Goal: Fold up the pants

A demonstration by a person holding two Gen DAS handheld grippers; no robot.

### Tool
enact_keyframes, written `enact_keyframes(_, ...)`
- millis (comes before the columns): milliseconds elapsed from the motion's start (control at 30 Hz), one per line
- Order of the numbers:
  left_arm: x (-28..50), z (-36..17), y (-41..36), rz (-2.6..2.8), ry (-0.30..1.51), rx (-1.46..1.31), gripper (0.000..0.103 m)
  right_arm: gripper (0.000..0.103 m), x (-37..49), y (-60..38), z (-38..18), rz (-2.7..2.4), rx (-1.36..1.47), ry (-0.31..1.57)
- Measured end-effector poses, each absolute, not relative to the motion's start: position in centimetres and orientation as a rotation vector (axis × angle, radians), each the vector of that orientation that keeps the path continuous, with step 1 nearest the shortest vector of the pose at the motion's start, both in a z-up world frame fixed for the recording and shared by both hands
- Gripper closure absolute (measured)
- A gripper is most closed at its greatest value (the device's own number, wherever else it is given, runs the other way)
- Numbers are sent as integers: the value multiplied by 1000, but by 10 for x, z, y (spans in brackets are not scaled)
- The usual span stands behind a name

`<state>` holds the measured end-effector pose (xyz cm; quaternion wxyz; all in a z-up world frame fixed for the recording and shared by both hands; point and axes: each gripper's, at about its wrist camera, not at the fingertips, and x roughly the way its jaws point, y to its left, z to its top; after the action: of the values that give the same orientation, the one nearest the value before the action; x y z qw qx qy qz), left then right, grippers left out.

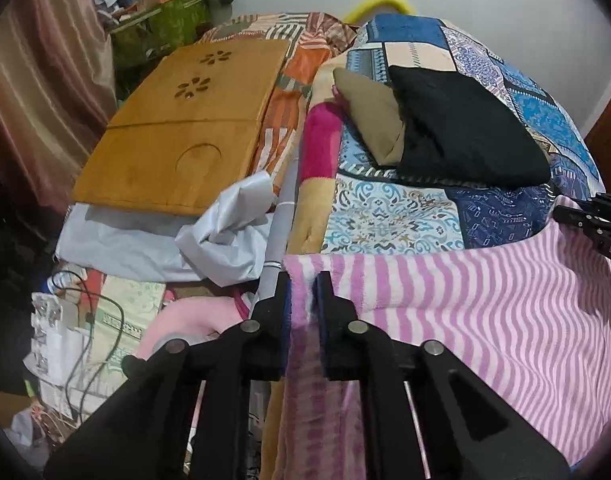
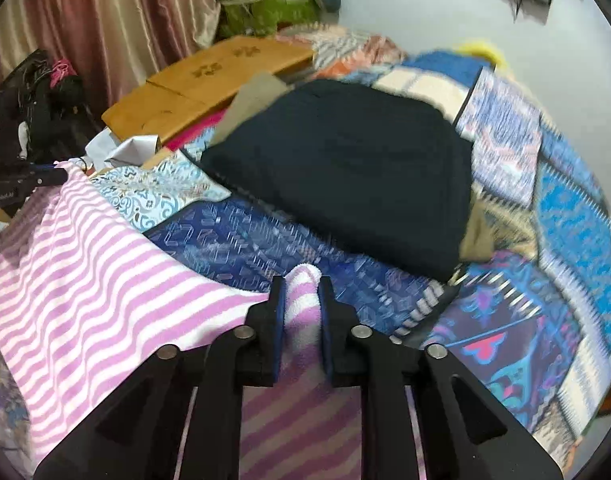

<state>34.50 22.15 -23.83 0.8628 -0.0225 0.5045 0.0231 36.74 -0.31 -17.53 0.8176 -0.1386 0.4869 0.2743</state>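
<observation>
Across both frames' lower halves, left gripper (image 1: 303, 300) and right gripper (image 2: 301, 304) fingers clamp pink-and-white striped fleece pants (image 1: 485, 312), held stretched over the patchwork bed (image 1: 393, 216); folding barely begun.

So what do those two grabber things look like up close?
Both the left gripper and the right gripper are matte black plastic, with angular linkage arms joined by round silver pins and triangular cut-outs further back. The jaws carry dark blue pads on their inner faces. The other gripper's side, seen from each camera, shows small pale lettering, too small to read.
</observation>
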Motion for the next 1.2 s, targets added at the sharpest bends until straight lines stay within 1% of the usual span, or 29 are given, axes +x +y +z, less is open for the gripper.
enact_keyframes(33, 341, -233, 222, 54, 1048, -46, 81, 85, 366, -5, -173, 575, -280, 1042)
enact_keyframes(100, 329, -220, 225, 62, 1014, -57, 58, 81, 360, -11, -165, 578, -261, 1034)
enact_keyframes(133, 321, -214, 227, 65, 999, -65, 54, 76, 354, -15, -157, 575, -258, 1023)
enact_keyframes(167, 310, -208, 230, 65, 986, -70, 52, 73, 348, -21, -150, 576, -251, 1011)
enact_keyframes(233, 294, -202, 232, 54, 984, -72, 52, 66, 333, -33, -135, 579, -235, 980)
enact_keyframes(367, 256, -206, 236, 42, 1008, -92, 49, 62, 296, -54, -111, 584, -210, 940)
enact_keyframes(500, 227, -225, 239, 28, 1058, -137, 49, 62, 259, -73, -103, 572, -186, 938)
enact_keyframes(533, 222, -230, 238, 16, 1067, -147, 50, 61, 246, -78, -104, 565, -186, 939)
enact_keyframes(567, 217, -235, 236, -10, 1082, -162, 61, 59, 235, -82, -105, 556, -186, 946)
enact_keyframes(600, 214, -238, 234, -29, 1088, -176, 77, 54, 228, -86, -106, 547, -186, 953)
enact_keyframes(633, 212, -242, 232, -42, 1100, -191, 79, 51, 220, -89, -109, 535, -183, 959)
enact_keyframes(667, 209, -245, 232, -36, 1100, -194, 80, 51, 208, -94, -114, 522, -177, 967)
enact_keyframes(733, 205, -246, 229, -13, 1078, -158, 84, 50, 192, -101, -121, 508, -172, 989)
enact_keyframes(767, 203, -245, 228, 3, 1069, -134, 95, 50, 185, -104, -125, 504, -164, 1002)
enact_keyframes(833, 202, -243, 228, 67, 1053, -52, 103, 50, 176, -108, -131, 496, -151, 1026)
enact_keyframes(933, 203, -253, 234, 203, 1072, 84, 103, 50, 161, -117, -148, 466, -139, 1069)
enact_keyframes(1033, 198, -270, 244, 168, 1142, 3, 103, 50, 151, -127, -154, 453, -110, 1044)
enact_keyframes(1133, 191, -259, 241, 173, 1108, 17, 103, 50, 144, -137, -152, 433, -71, 1037)
enact_keyframes(1200, 191, -241, 236, 164, 1069, 6, 101, 51, 138, -147, -151, 418, -51, 1029)
